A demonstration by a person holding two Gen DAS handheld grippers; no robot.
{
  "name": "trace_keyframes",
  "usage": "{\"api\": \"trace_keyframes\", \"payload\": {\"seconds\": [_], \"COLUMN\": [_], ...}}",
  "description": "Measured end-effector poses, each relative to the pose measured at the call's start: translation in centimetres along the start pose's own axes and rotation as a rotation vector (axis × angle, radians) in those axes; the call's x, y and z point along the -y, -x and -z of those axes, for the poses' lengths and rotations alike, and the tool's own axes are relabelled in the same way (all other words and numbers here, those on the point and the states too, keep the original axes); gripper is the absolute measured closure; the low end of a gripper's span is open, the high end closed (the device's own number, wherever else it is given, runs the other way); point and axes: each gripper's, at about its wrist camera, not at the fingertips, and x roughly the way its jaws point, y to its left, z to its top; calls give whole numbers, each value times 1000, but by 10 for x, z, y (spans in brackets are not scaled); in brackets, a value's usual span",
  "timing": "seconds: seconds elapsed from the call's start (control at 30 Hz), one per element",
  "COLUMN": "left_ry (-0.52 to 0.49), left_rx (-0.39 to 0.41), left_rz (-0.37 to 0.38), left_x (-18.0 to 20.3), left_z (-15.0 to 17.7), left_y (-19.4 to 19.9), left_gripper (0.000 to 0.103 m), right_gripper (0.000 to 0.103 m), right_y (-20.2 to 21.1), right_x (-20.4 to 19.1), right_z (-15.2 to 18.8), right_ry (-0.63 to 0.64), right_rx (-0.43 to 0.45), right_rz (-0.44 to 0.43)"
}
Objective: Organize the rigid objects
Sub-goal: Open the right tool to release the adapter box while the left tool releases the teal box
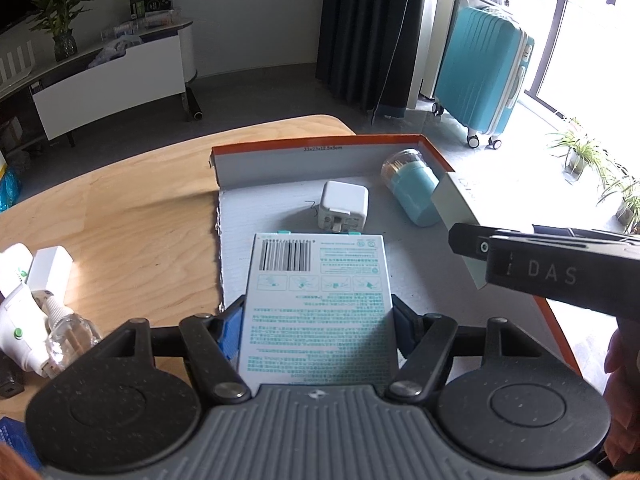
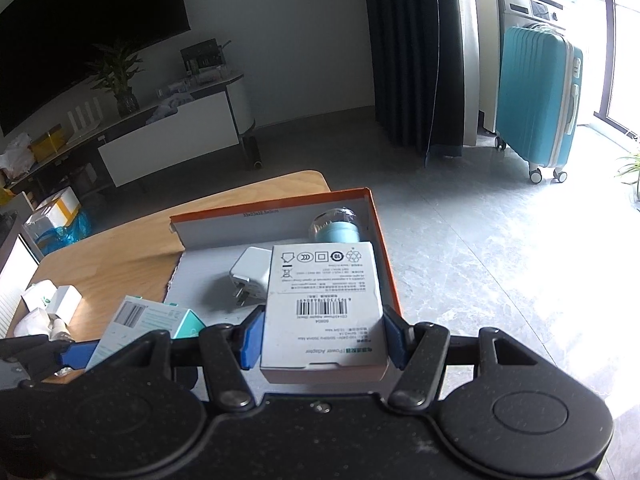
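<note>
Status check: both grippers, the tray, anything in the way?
Left gripper shut on teal box, right gripper shut on white box. Both over tray. Charger and teal jar already inside, crowding the far end.

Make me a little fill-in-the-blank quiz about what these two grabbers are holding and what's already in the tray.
1. The left gripper is shut on a box printed in white and ____.
2. The right gripper holds a white power adapter box above the tray with the ____ rim.
3. The white charger plug lies ____ the tray.
4. The blue jar in the tray's far corner lies on its ____.

Missing words: teal; orange; inside; side
</note>
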Motion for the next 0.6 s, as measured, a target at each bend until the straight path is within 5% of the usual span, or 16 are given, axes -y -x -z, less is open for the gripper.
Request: {"api": "trace_keyframes", "payload": {"seconds": [0.6], "left_ry": [12], "left_rx": [-21], "left_rz": [17], "left_x": [2], "left_z": [-4], "left_y": [-19], "left_gripper": [32], "right_gripper": [31], "right_y": [-13], "right_x": [8], "right_z": [-2], "right_ry": [-29], "right_rx": [5], "right_rz": [15]}}
